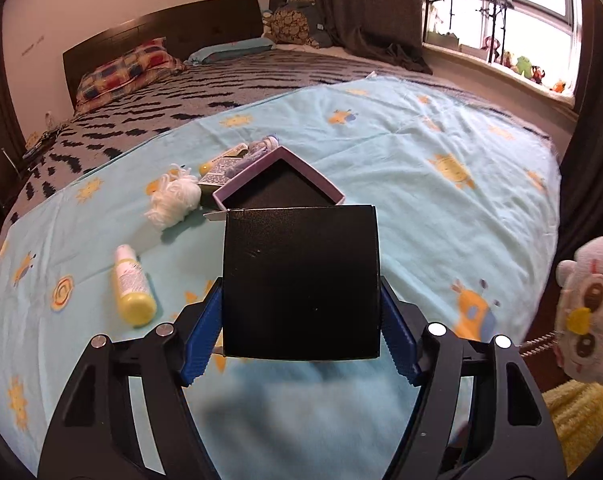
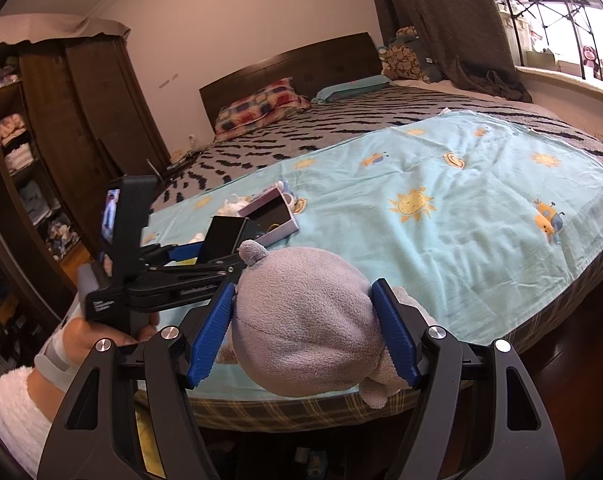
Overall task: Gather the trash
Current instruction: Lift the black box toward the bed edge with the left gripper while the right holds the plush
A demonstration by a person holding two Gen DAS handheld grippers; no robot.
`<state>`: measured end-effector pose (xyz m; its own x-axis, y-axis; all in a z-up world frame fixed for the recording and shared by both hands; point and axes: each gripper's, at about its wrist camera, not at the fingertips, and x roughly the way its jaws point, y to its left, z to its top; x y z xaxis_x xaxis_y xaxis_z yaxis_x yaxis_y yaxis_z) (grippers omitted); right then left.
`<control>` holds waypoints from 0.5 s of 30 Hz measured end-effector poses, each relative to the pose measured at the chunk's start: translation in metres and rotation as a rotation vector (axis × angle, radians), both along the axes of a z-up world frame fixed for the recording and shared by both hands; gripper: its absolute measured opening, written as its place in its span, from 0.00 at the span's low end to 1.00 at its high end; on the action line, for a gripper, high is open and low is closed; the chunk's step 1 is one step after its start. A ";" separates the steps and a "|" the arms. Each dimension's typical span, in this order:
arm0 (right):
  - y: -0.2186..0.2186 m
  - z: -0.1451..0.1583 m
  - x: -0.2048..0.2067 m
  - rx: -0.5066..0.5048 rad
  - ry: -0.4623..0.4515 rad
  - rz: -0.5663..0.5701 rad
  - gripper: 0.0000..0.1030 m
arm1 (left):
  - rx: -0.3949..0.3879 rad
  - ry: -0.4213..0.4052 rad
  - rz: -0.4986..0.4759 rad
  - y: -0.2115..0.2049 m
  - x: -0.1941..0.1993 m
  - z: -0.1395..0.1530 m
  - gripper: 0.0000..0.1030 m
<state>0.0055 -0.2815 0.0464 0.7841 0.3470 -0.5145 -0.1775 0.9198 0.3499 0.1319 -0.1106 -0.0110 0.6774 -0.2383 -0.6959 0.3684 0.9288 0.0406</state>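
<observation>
My left gripper [image 1: 301, 292] is shut on a black box [image 1: 301, 280] and holds it above the blue sheet, just short of an open lilac box [image 1: 279, 182]. The left gripper with the black box [image 2: 225, 238] also shows in the right wrist view. My right gripper [image 2: 303, 312] is shut on a grey plush toy [image 2: 301, 328] at the bed's near edge; the same toy's white face [image 1: 589, 312] shows at the right of the left wrist view. On the sheet lie a yellow bottle [image 1: 131, 286], a white yarn pompom [image 1: 173, 198] and tubes [image 1: 225, 162] beside the lilac box.
The light blue sheet [image 1: 441, 208] covers the near part of a bed with a zebra-striped blanket [image 1: 205, 88] and pillows by the headboard. A wardrobe with open shelves [image 2: 33, 152] stands left. A window sill with toys [image 1: 521, 68] is at the right.
</observation>
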 end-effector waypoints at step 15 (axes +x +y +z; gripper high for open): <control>0.036 -0.025 -0.068 -0.029 0.059 0.036 0.69 | -0.163 0.069 -0.044 0.060 -0.151 -0.015 0.66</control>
<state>-0.0628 -0.2452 0.0209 0.7394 0.3584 -0.5700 -0.1903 0.9233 0.3337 -0.0189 -0.0504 -0.0256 0.6157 -0.3800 -0.6902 0.4058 0.9038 -0.1356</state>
